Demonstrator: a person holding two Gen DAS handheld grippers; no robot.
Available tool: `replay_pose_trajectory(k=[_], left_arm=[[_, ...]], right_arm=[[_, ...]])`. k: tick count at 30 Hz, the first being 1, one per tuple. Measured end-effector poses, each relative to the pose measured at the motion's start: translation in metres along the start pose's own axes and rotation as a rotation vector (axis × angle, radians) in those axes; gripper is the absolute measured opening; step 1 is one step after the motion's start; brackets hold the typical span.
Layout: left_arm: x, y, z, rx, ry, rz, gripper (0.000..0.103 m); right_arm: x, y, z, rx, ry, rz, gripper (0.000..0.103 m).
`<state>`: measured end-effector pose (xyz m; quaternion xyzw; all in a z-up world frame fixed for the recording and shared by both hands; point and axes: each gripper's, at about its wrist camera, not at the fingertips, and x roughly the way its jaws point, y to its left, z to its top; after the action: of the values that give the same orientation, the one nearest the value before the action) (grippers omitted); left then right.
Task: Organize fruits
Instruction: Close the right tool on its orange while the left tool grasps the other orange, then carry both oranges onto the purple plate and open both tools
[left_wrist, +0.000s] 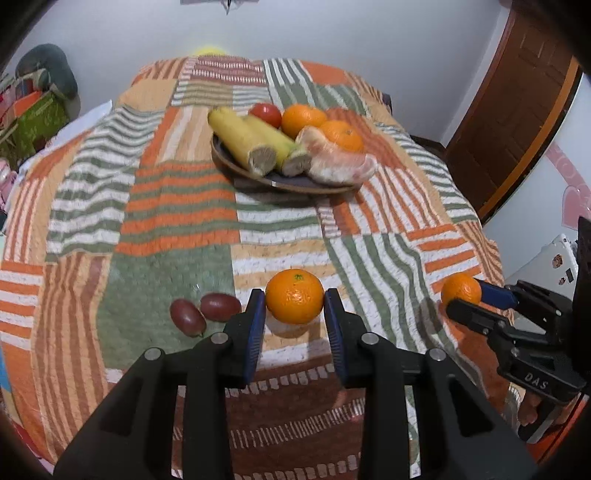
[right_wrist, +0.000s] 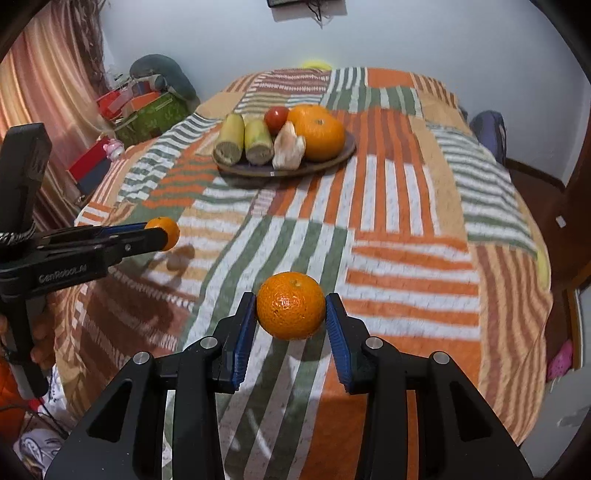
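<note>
Clamping one round orange mandarin in the left gripper and another in the right gripper, jaws narrowed on each, likely for carrying to the dark round plate ahead.

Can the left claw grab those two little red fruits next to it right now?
Probably not yet. The left claw is already shut on an orange, so it's full. The two red fruits lie close on its left with nothing blocking them, once the orange is put down.
</note>
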<state>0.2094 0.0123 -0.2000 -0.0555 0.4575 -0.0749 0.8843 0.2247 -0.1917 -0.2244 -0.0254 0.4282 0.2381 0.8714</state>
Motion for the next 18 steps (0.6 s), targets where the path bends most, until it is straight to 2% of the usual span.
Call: replay_pose_trajectory(k=[6,18], left_arm=[[-0.015,-0.002,0.011,0.0,-0.053,-0.003,0.032],[-0.02,0.001,0.048,0.024,-0.113,-0.011,0.032]], right_arm=[[-0.008,0.004,0.026,-0.037,-0.059,-0.006,0.035],[-0.015,0.007,0.074,-0.061,-0.166,-0.007,0.035]])
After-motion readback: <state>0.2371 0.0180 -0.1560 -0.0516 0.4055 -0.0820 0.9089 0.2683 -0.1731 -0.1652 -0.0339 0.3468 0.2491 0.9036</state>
